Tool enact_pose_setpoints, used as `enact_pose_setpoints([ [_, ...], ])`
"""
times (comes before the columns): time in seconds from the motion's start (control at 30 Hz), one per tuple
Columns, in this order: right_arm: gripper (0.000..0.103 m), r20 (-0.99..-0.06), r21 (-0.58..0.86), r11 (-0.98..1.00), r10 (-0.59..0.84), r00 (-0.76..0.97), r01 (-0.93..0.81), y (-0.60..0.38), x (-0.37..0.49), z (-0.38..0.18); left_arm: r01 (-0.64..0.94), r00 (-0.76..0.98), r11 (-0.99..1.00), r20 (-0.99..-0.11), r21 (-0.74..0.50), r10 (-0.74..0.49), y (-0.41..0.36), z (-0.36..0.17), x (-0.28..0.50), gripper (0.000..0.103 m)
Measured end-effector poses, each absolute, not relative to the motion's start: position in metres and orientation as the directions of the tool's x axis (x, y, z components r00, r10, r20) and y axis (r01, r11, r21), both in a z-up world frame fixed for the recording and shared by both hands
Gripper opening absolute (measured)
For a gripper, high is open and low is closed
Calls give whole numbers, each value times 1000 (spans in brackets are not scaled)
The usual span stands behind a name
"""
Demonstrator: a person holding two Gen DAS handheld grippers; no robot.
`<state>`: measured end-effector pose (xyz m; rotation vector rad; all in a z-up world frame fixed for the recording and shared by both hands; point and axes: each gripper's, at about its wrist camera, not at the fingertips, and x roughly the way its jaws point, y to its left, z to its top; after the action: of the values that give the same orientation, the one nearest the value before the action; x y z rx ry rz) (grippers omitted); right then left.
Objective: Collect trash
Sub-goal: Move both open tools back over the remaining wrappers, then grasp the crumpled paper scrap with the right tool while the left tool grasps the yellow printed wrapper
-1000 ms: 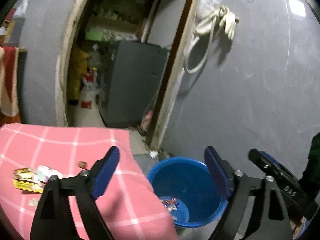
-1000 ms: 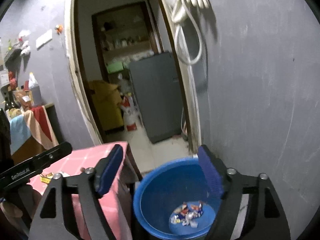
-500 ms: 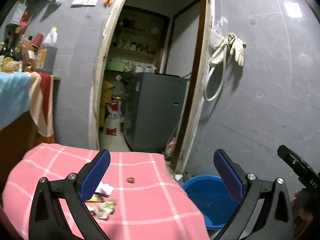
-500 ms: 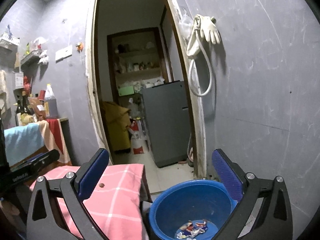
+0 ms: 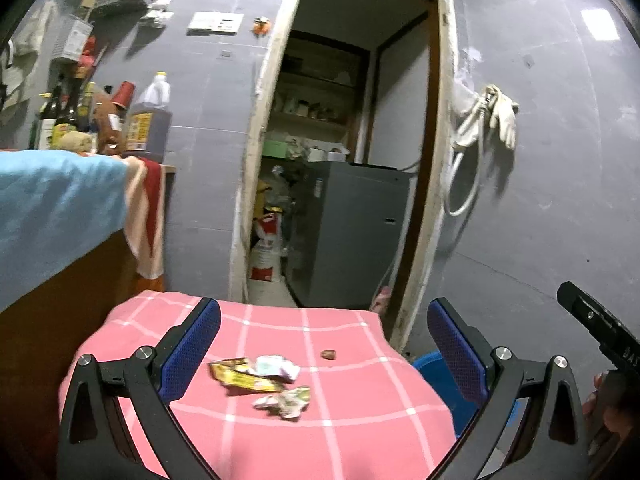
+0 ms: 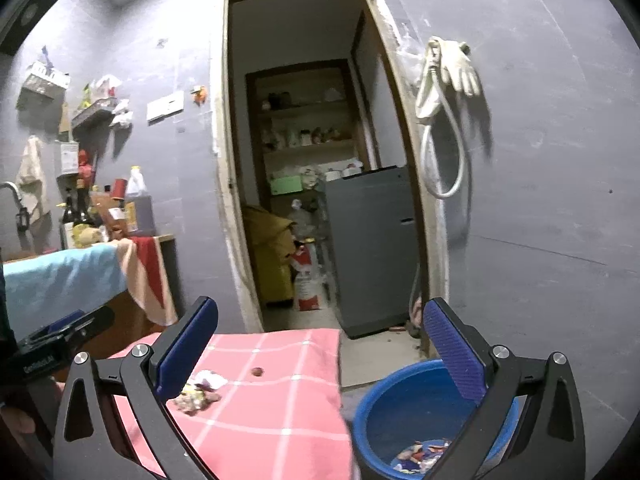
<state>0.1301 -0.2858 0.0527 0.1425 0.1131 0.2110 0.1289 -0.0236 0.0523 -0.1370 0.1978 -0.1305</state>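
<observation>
The table point(image 5: 360, 432) is the biggest thing here. It has a pink cloth with white lines on it. Beside it, on the floor, sits a blue bucket point(image 6: 384, 412). The bucket stands just off the table's right edge, near the wall by the doorway.

Some of the job looks done. In the right view, a few bright wrappers point(image 6: 420, 454) lie at the bottom of the bucket. So some trash is already in.

Some of the job is left. A small pile of trash point(image 5: 264, 380) sits on the pink cloth. There is a yellow wrapper point(image 5: 240, 378), a white crumpled bit point(image 5: 278, 366), and another crumpled paper point(image 5: 288, 398) just in front of them. A tiny brown scrap point(image 5: 329, 354) lies apart from the pile, farther back on the cloth. I count about four pieces to pick up.

The left gripper point(image 5: 324, 344) points at the pile. Its blue jaws are spread wide, and nothing is between them. They have just been opening. The right gripper point(image 6: 320, 340) is over the gap between table and bucket. Its jaws are spread wide too, with nothing in them, and they have also just been opening.

I think both hands are free and ready for the next grab from the pile.
</observation>
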Motion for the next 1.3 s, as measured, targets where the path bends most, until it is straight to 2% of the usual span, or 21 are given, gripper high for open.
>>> enact_pose_setpoints([
  [0.83,103,-108,149,935,338,935,-321,-203,146,41,-61,980,988,-197,-145,32,62,29,120,101],
  [1.1,103,-179,121,925,378,908,-361,-181,164,23,-74,967,986,-253,-148,35,79,7,136,101],
  [1.3,103,-283,118,906,424,861,-407,-164,186,1,-75,950,984,-311,-164,21,89,-7,152,101],
])
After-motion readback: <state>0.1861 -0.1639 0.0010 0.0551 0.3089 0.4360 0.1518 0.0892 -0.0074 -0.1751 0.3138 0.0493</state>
